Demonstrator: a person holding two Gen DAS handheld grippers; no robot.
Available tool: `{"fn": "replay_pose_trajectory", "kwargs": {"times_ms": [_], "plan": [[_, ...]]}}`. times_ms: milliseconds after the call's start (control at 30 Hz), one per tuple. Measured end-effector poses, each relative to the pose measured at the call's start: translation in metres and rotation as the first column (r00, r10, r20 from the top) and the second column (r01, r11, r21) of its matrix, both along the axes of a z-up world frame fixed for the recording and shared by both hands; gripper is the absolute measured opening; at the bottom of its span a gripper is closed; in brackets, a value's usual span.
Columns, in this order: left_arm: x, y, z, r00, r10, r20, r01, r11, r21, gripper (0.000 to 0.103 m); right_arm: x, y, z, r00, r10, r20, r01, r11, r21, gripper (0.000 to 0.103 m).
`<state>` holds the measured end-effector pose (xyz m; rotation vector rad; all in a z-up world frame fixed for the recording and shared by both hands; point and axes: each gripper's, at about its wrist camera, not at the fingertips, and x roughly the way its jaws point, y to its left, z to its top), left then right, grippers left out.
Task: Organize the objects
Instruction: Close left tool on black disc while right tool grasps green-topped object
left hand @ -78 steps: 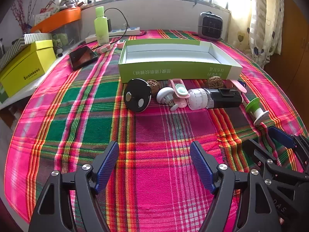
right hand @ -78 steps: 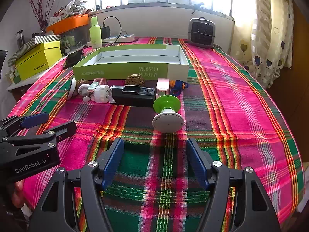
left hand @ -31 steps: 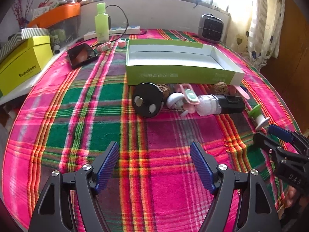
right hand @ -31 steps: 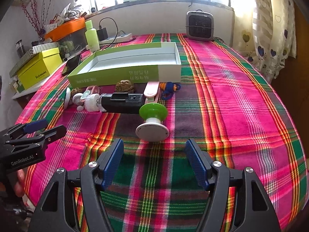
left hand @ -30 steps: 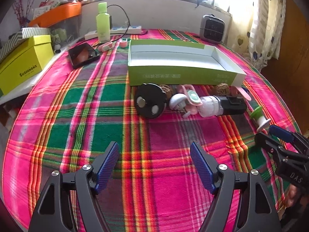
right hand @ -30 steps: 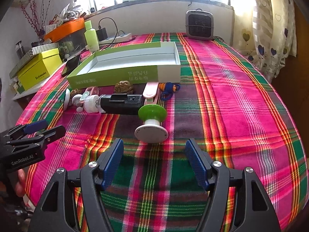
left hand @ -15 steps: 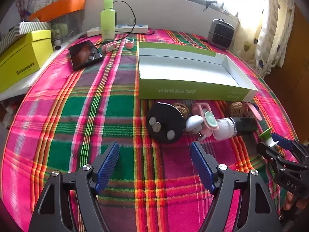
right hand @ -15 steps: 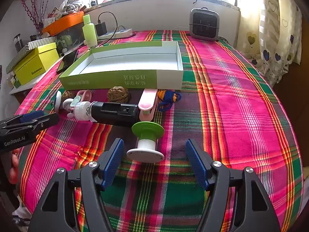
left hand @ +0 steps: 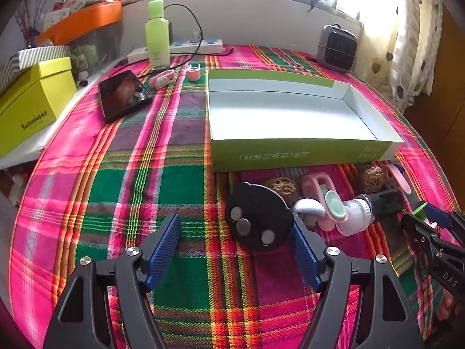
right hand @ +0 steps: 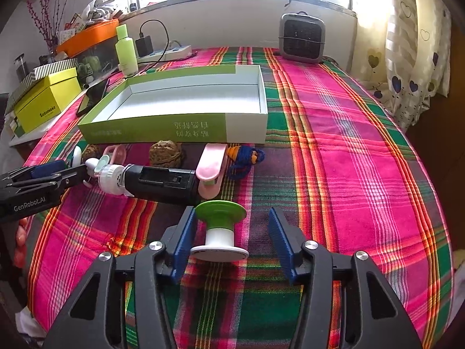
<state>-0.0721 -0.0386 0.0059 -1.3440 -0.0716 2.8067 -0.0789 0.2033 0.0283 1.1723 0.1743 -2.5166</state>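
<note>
Plaid cloth (left hand: pixel 162 151), pink and green, covers the whole table, and along the near wall of the open green box (left hand: pixel 299 152) the loose things lie in a row, as if set out for sorting. Seen from the left wrist, the left gripper (left hand: pixel 235 250) hangs low over the cloth with its blue pads spread wide and nothing between them. The black disc (left hand: pixel 257 221), with three round silver studs on its face, leans tilted just ahead of the right-hand pad and overlaps it in the picture; whether they touch I cannot tell. Beside the disc lie a brown walnut-like ball (left hand: pixel 281 185), a pink clip (left hand: pixel 319 184) and a black tube with a white ribbed cap (left hand: pixel 369 208). The box stands bare inside, which I take to be where all this belongs.

From the right wrist, the right gripper (right hand: pixel 231 240) is likewise spread, its pads straddling the green-topped spool (right hand: pixel 220 231). The spool stands upright on its white base, close against the left-hand pad and apart from the other; it looks light and easy to tip. The opening seems placed to close on the narrow white stem. Beyond it lie the black tube, a pink case (right hand: pixel 211 168), a second brown ball (right hand: pixel 167 152) and a knot of blue and orange yarn (right hand: pixel 245 158), all just short of the box wall.
</note>
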Motion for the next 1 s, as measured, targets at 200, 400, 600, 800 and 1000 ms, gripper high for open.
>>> {"fn": "replay_pose_trajectory", "kwargs": {"times_ms": [200,400,600,800,1000], "plan": [[-0.003,0.002,0.002,1.000,-0.007,0.002,0.007,1.000,0.015,0.059,-0.001,0.000,0.001,1.000,-0.003,0.001,0.003,1.000,0.000,0.040],[-0.003,0.004,0.002,1.000,-0.011,0.002,0.011,1.000,0.018,0.047,-0.001,0.001,0.001,1.000,-0.007,0.005,0.007,1.000,-0.009,0.035],[-0.003,0.005,0.004,1.000,-0.008,-0.001,0.008,1.000,0.015,0.033,0.000,0.002,0.001,1.000,-0.005,0.007,0.005,1.000,-0.017,0.035],[0.000,0.005,0.007,1.000,-0.005,-0.017,0.005,1.000,0.013,0.028,0.003,0.000,0.003,1.000,0.007,0.005,-0.007,1.000,-0.022,0.035],[0.003,0.003,0.012,0.999,-0.004,-0.036,0.005,1.000,0.016,0.027,0.004,-0.003,0.005,1.000,0.020,0.000,-0.020,0.999,-0.030,0.035]]}}
